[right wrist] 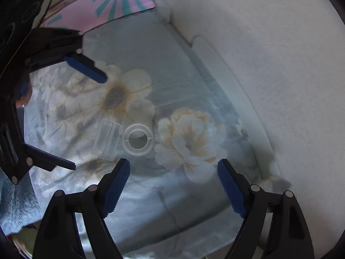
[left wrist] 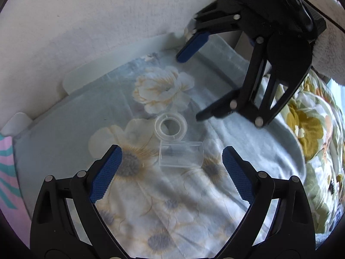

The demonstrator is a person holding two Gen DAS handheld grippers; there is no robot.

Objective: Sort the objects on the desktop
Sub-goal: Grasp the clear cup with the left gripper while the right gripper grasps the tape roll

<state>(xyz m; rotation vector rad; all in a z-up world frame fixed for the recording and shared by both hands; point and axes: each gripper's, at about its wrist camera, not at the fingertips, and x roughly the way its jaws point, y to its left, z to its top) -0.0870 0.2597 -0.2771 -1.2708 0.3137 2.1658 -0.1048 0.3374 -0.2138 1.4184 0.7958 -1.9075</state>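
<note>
A clear plastic ring [left wrist: 182, 129] lies flat on the floral cloth, touching a clear tube [left wrist: 181, 156] that lies on its side. My left gripper [left wrist: 172, 164] hangs open just above the tube, one blue pad on each side and neither touching it. My right gripper [left wrist: 189, 86] comes in from the upper right, open and empty, its lower fingertip close to the ring. In the right wrist view the ring [right wrist: 151, 139] and the tube [right wrist: 108, 139] lie just beyond my open right gripper [right wrist: 173, 172], and the left gripper [right wrist: 88, 123] stands open over the tube from the left.
A translucent box wall [left wrist: 220, 54] with whitish rim tabs [left wrist: 73, 79] borders the cloth at the back. A pale wall [right wrist: 269, 64] rises behind it. A pink patterned sheet [right wrist: 120, 2] lies past one end. Bunched floral bedding [left wrist: 312, 129] and a fluffy sleeve [left wrist: 330, 43] are on the right.
</note>
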